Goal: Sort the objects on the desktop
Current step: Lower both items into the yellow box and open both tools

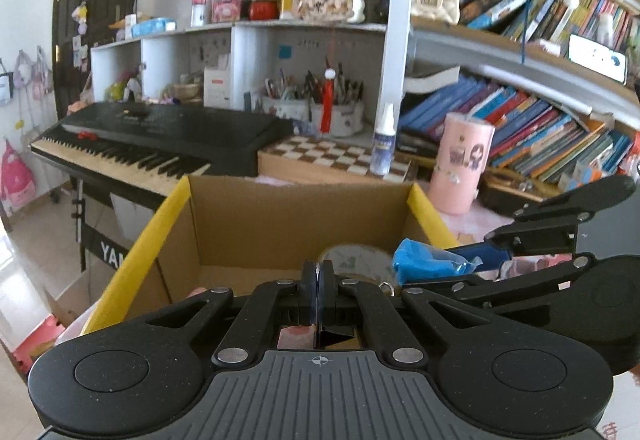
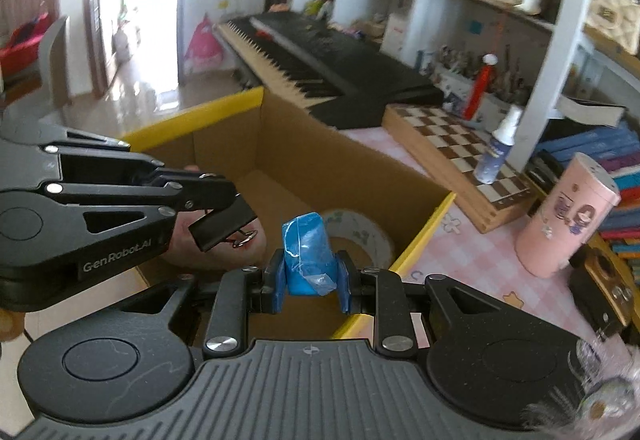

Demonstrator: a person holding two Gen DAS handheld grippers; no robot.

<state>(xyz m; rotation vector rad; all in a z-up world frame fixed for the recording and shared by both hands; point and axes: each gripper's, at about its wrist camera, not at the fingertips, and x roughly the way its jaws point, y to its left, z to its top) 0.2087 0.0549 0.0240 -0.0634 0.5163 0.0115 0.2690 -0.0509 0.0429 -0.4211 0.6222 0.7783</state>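
The right gripper (image 2: 310,286) has its 2 blue pads pressed on a blue packet (image 2: 306,256), wrapped in clear film, which stands up between them. It hangs over the near right corner of the box (image 2: 424,228), an open carton with yellow-edged flaps. Ahead of it and lower, on the box floor, lies a tape roll (image 2: 362,236).

The left gripper (image 1: 318,288) is closed tight, pad against pad. In the right wrist view a small metal ring (image 2: 246,239) hangs at its tip; what it holds beyond that ring I cannot tell. It hovers over the near edge of the box, to the left of the right gripper and close beside it.

Beyond the box, to the right of both grippers, stand a pink can (image 1: 460,164), a chessboard (image 1: 332,156) and a spray bottle (image 1: 383,142) on it.
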